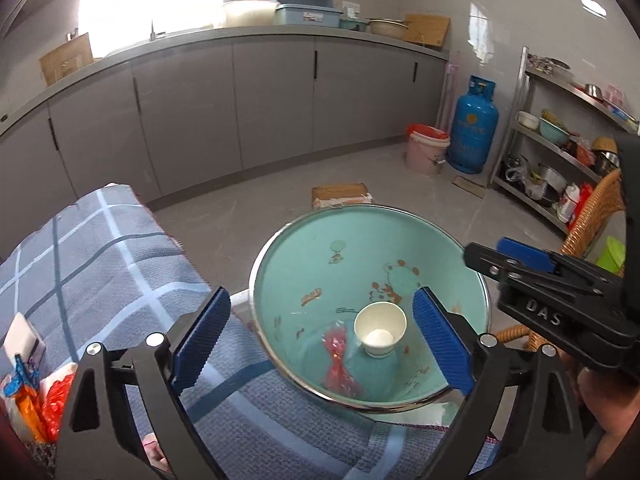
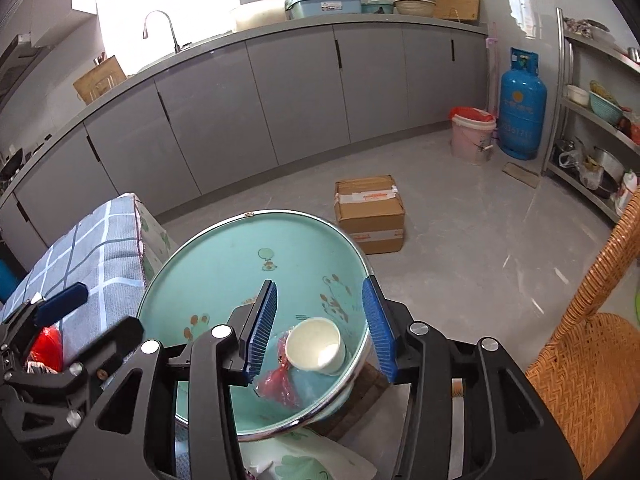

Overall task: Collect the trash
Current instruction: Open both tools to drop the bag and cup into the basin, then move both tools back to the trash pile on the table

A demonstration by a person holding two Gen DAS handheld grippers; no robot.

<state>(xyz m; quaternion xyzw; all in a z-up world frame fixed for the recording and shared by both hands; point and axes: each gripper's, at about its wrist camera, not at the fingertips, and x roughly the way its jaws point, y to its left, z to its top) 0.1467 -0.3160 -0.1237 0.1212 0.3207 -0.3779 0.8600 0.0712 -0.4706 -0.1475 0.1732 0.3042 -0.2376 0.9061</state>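
Observation:
A round teal bin (image 1: 304, 256) with a metal rim stands beside a checked blue cloth. Inside lie a white paper cup (image 1: 380, 330) and a red plastic wrapper (image 1: 338, 362). My left gripper (image 1: 320, 344) is open and empty, hovering over the bin's near rim. In the right wrist view the bin (image 2: 224, 264) holds the cup (image 2: 316, 344) and wrapper (image 2: 280, 386). My right gripper (image 2: 320, 326) is open and empty above the cup, its jaws straddling the bin's right rim. More red and orange wrappers (image 1: 44, 404) lie on the cloth at the left.
The checked cloth (image 1: 100, 260) covers a seat on the left. A cardboard box (image 2: 370, 214) sits on the floor behind the bin. A wicker chair (image 2: 592, 344) is at the right. A pink bucket (image 2: 472, 134), blue gas cylinder (image 2: 522, 108) and metal shelves (image 1: 560, 148) stand at the back right.

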